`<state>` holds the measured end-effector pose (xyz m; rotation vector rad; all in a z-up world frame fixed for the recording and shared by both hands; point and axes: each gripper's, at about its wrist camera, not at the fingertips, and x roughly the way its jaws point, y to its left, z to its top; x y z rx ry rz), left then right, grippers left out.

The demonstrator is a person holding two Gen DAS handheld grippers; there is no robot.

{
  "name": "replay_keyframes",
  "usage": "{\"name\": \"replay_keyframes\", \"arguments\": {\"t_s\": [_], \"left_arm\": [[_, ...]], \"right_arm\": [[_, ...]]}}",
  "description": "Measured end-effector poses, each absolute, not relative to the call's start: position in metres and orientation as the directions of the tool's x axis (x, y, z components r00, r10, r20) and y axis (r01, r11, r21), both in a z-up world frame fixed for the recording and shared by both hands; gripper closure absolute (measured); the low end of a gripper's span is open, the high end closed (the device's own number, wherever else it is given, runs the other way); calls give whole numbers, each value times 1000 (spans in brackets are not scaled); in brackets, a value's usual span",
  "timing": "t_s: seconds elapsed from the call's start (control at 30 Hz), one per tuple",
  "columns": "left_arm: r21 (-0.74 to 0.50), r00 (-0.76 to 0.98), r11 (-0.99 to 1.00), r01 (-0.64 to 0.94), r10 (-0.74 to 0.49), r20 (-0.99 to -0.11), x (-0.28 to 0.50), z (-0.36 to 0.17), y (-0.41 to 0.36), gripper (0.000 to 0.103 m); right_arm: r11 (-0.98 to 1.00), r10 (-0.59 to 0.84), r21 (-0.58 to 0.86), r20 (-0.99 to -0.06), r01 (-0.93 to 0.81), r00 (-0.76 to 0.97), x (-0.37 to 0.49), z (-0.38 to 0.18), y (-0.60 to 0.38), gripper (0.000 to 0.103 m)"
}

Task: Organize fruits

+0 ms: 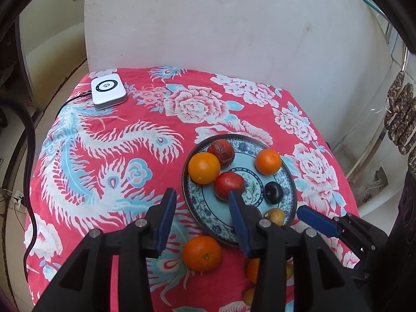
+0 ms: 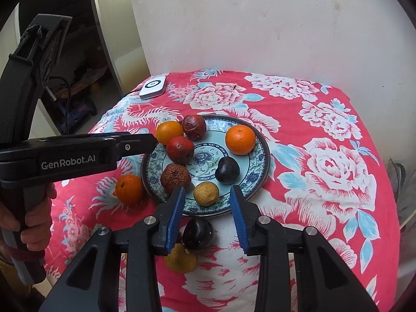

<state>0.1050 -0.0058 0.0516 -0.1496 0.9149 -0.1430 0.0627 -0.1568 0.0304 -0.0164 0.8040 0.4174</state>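
A blue-patterned plate (image 2: 256, 174) (image 1: 215, 215) holds two oranges (image 2: 240, 140) (image 2: 169, 132), a red fruit (image 2: 180, 149), two wrinkled dark fruits (image 2: 193, 127) (image 2: 175, 178), a dark plum (image 2: 227, 169) and a yellowish fruit (image 2: 206, 193). On the cloth beside the plate lie another orange (image 2: 129, 189) (image 1: 201, 253), a second dark plum (image 2: 197, 234) and a yellow-brown fruit (image 2: 180, 258). My right gripper (image 2: 206, 189) is open above the plate's near rim, the yellowish fruit showing in its gap, untouched. My left gripper (image 1: 201, 192) (image 2: 148, 141) is open and empty over the plate's left rim.
A red flowered cloth (image 1: 117, 156) covers the small table. A white square device (image 1: 108, 90) with a black cable sits at the far left corner. A pale wall stands behind. A hand (image 2: 33, 223) holds the left gripper's handle. The table drops off close on the left and right.
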Motion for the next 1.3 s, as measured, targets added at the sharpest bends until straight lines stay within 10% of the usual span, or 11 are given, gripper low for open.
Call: {"name": "replay_keyframes", "arguments": {"t_s": [0.67, 1.3], "left_arm": [[-135, 590, 988, 70, -150, -793, 73, 49, -6, 25], [-147, 542, 986, 82, -168, -823, 55, 32, -4, 23]], "right_arm": [[940, 316, 142, -704, -311, 636, 47, 34, -169, 37], [944, 306, 144, -724, -298, 618, 30, 24, -177, 28]]}}
